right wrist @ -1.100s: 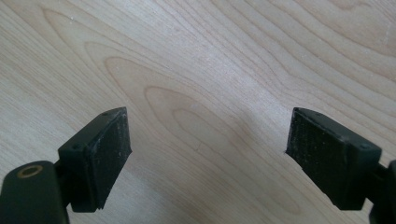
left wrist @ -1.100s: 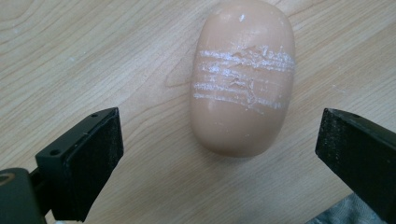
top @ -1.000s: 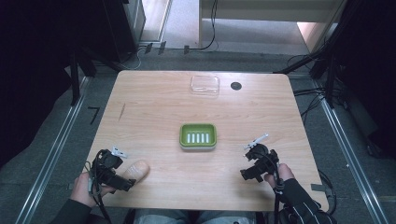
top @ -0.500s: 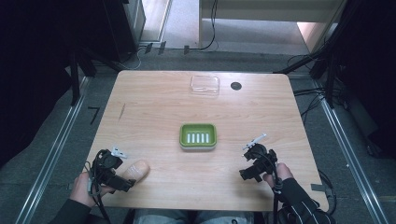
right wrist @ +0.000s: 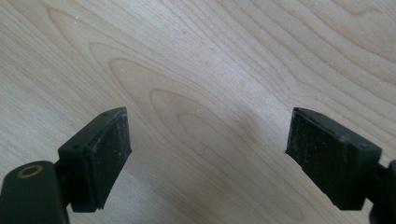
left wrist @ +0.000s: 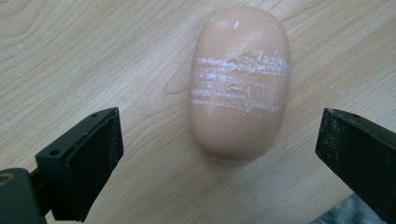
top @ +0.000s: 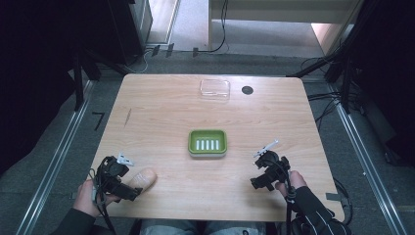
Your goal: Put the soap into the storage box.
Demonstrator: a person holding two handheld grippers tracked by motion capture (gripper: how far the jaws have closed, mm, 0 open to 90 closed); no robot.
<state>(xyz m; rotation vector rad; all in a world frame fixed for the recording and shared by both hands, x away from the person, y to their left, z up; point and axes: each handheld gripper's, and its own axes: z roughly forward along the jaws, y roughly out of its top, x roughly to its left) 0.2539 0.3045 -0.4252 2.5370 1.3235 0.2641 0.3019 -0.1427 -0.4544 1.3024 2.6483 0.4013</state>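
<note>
Little has shifted since a second ago: both grippers have only settled slightly at the near edge, and nothing on the desk [top: 161,117] has moved. Going by size, the desk comes first, then the green soap dish [top: 207,142] at its centre, a clear plastic lid [top: 215,88] at twelve o'clock from it near the far edge, and a small dark disc [top: 247,90] just to the lid's three o'clock.

The bar of soap [left wrist: 239,81] lies flat on the desk at about seven o'clock from the dish, well apart from it. The left gripper [top: 117,177] sits at the soap's nine o'clock, jaws released and spread wide. In the left gripper view the soap lies between the two jaws but ahead of their tips, at twelve o'clock, touching neither, its long axis pointing away and scuffed white lines across its middle.

The right gripper [top: 266,170] hovers at four o'clock from the dish, jaws likewise released over bare wood.

The step in hand looks like the grasp. To do it well, push the left gripper forward until the jaws flank the soap's middle, stay low, then close across the narrow width gently, since soap is slippery and marks easily.
</note>
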